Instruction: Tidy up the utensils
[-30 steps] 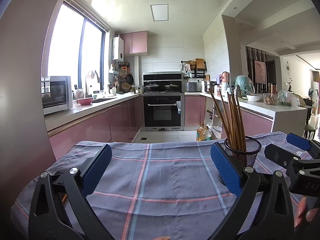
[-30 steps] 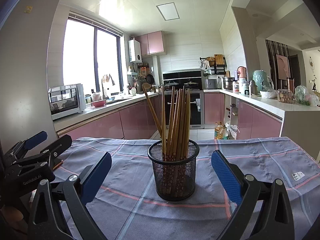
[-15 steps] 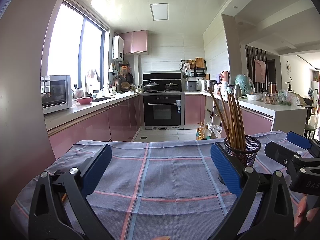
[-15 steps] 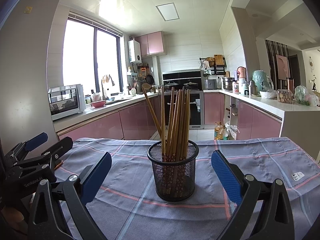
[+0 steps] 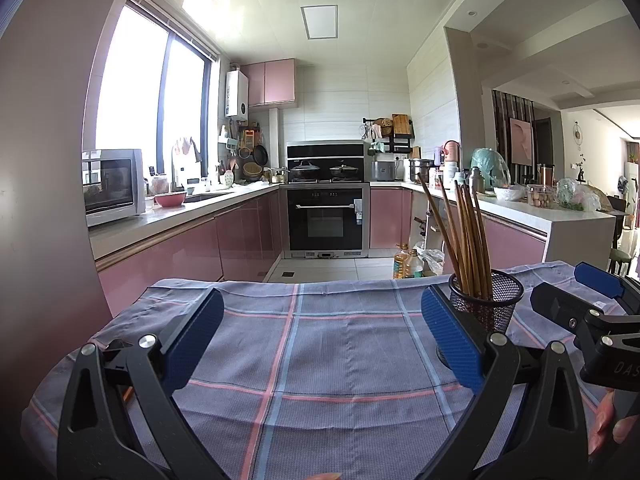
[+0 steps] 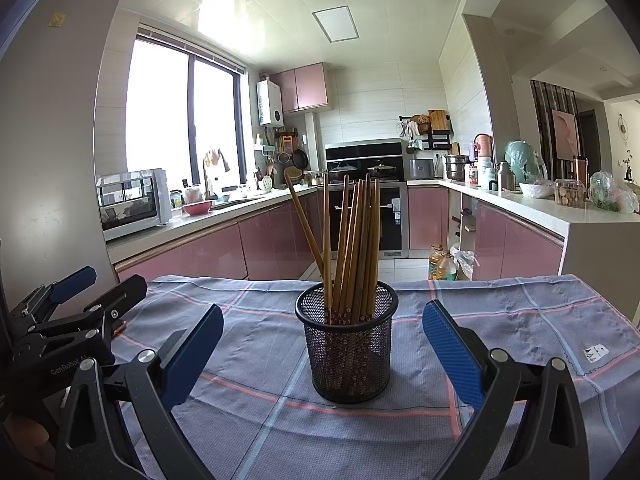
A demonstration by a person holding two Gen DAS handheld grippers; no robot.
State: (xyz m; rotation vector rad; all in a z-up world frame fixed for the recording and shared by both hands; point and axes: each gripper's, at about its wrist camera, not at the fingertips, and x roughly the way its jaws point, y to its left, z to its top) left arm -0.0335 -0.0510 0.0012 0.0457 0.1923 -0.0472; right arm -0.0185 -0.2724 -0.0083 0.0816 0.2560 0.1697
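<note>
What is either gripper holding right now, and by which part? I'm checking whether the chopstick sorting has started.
Nothing is held. The left gripper and right gripper are both open and empty; the chopsticks stand untouched in the mesh holder.

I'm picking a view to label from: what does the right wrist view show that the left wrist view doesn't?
Only the right wrist view: the whole mesh holder unobstructed, centred between the open right gripper, and a white tag on the cloth. Only the left: the open left gripper over bare cloth. Both: the chopsticks standing in the holder.
</note>
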